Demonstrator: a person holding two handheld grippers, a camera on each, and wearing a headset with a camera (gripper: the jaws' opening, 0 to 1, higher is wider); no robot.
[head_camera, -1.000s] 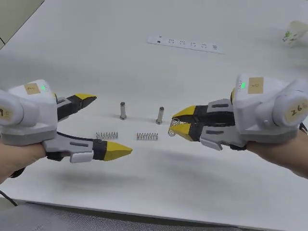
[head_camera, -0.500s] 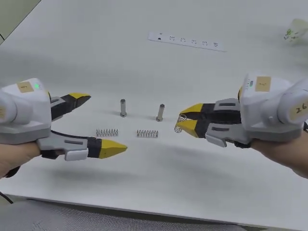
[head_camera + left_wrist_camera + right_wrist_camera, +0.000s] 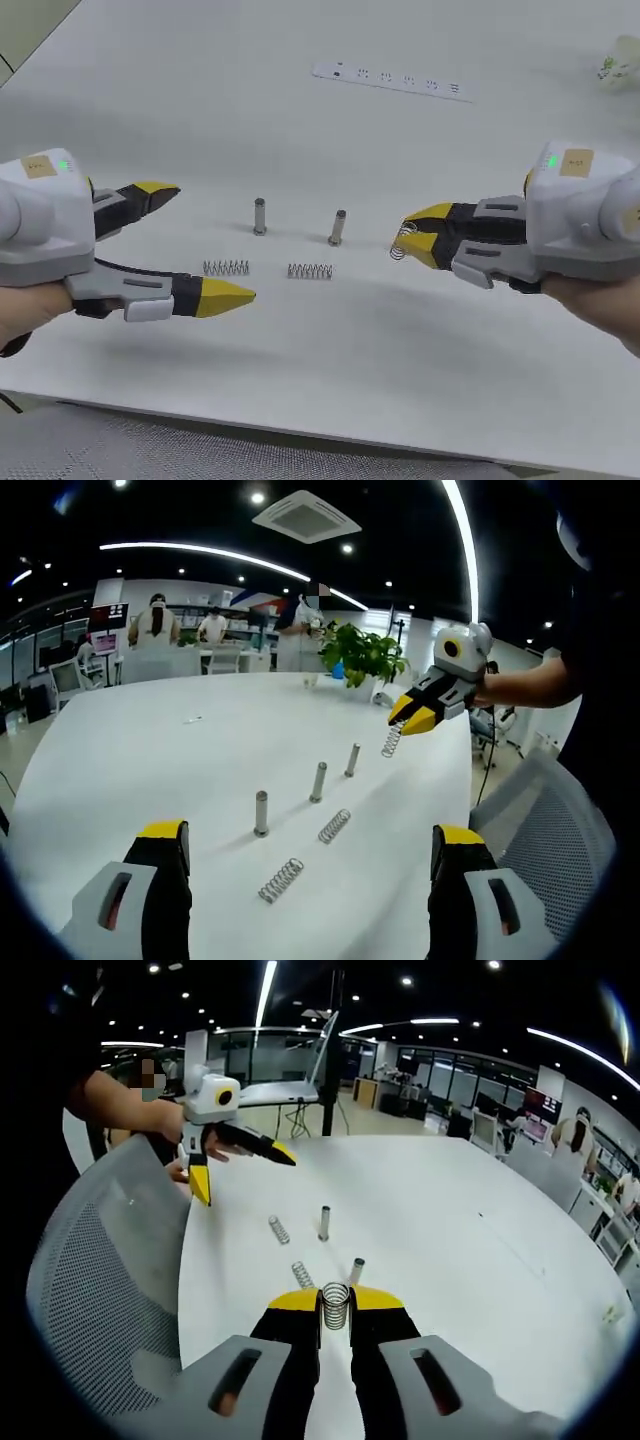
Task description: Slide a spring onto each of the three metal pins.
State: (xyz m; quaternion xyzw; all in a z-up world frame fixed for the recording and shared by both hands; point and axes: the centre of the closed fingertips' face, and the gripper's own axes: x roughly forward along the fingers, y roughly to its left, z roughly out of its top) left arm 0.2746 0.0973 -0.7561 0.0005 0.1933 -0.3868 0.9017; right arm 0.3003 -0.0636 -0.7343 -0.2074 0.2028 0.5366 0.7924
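Right gripper (image 3: 420, 232): clenched on a spring (image 3: 402, 243), held off the table (image 3: 300, 120).
Left gripper (image 3: 200, 240): jaws spread wide.
Pins (image 3: 260, 215): two springs (image 3: 226, 267) laid beside.

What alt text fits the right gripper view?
The right gripper is shut on a spring above the table. Ahead stand two metal pins with two loose springs lying beside them; the open left gripper hovers beyond.

A broad white worktop (image 3: 300, 120) is stretching away, with a white power strip (image 3: 390, 82) lying on its far part. Long light strips (image 3: 462, 530) are glowing across a dark ceiling beside a square air vent (image 3: 306, 516). A leafy potted plant (image 3: 362, 652) is standing beyond the worktop, people (image 3: 156, 623) are standing among distant desks, and a grey mesh chair (image 3: 100, 1280) is sitting at the worktop's edge.
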